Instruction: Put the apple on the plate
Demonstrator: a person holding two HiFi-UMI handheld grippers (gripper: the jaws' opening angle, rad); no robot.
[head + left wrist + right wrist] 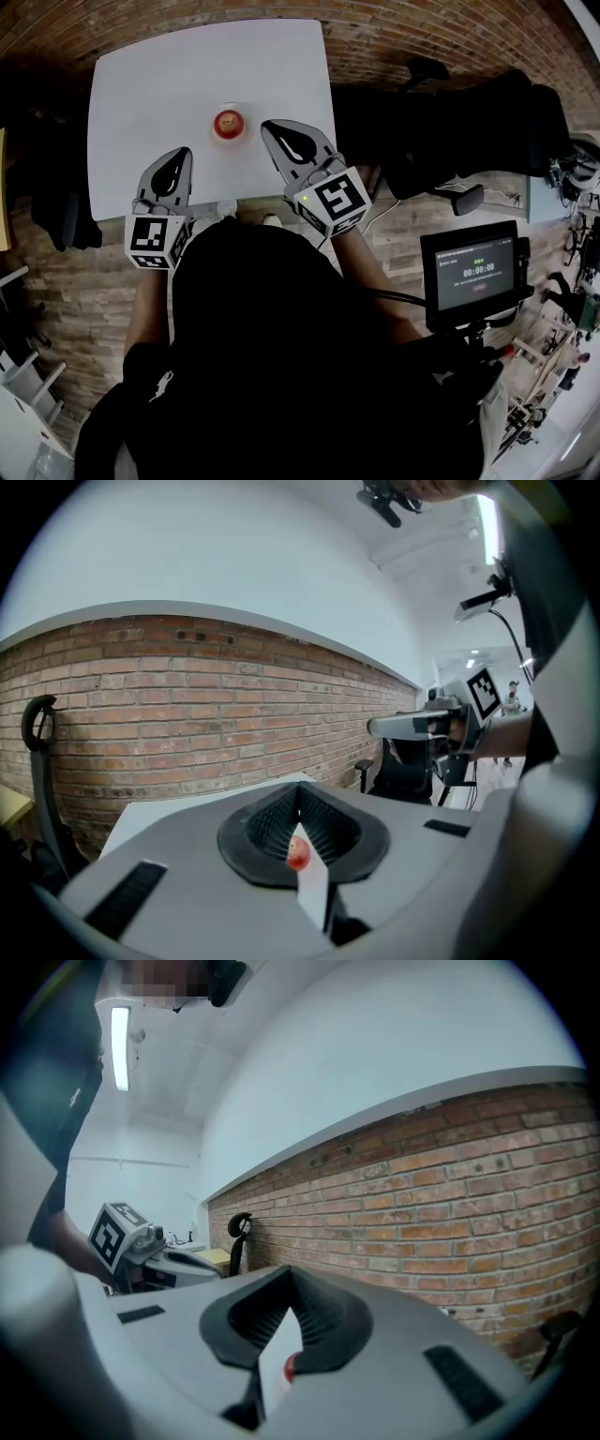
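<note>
The apple (229,122) sits on the plate (230,139), ahead of and between the 2 grippers. It lies nearer the right gripper (273,127) than the left gripper (180,153). Both have jaws closed together, holding nothing.

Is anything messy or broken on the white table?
No, nothing stands out. The apple sits on what looks like a small plate near the middle of the white table. Nothing is spilled, tipped or broken.
</note>
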